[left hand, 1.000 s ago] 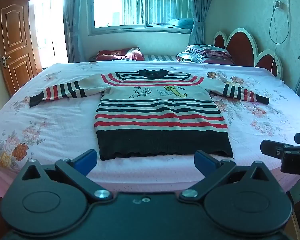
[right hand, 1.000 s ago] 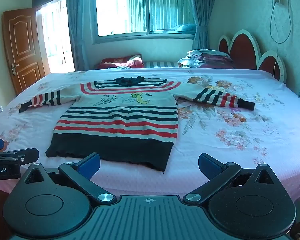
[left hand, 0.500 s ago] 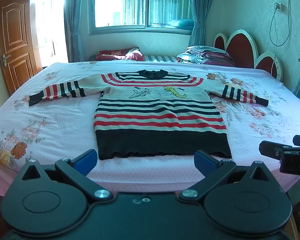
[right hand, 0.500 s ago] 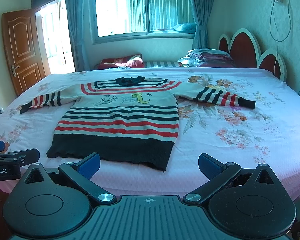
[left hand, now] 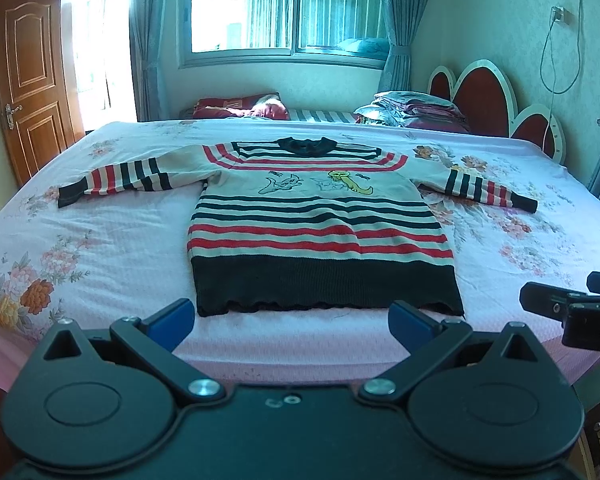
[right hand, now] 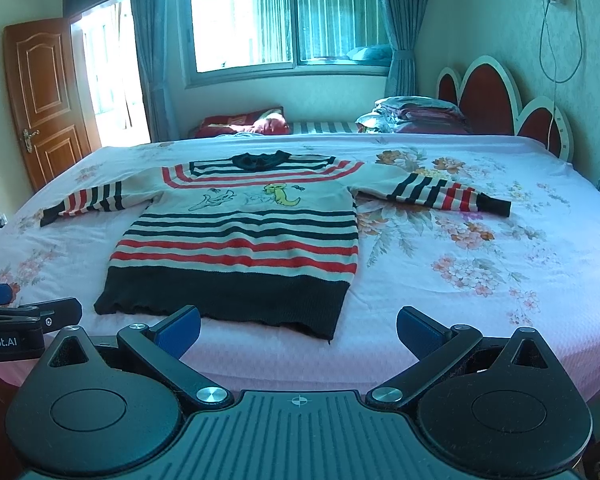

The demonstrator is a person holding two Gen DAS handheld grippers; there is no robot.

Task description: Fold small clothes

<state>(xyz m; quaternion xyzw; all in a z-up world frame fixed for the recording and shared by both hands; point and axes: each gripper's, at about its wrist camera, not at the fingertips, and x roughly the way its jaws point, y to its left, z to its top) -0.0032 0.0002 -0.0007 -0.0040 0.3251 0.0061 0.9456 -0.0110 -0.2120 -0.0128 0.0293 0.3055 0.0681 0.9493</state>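
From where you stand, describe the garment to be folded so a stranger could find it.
On the large bed with the pink floral sheet, a sweater lies flat near the front edge, sleeves spread. Unlike the folded bedding by the headboard, it has red and black stripes and cartoon figures.

1. We see a bed (left hand: 100, 248) with a pink floral sheet filling most of both views.
2. We find a red and white scalloped headboard (left hand: 496, 100) at its right end.
3. Folded bedding (left hand: 416, 110) is stacked near the headboard; a red pillow (left hand: 236, 106) lies left of that stack.
4. A window (left hand: 260, 4) with blue curtains (left hand: 396, 28) sits in the far wall.
5. A brown door (left hand: 28, 84) stands open at left.
6. A cable (left hand: 556, 48) hangs from a wall socket.
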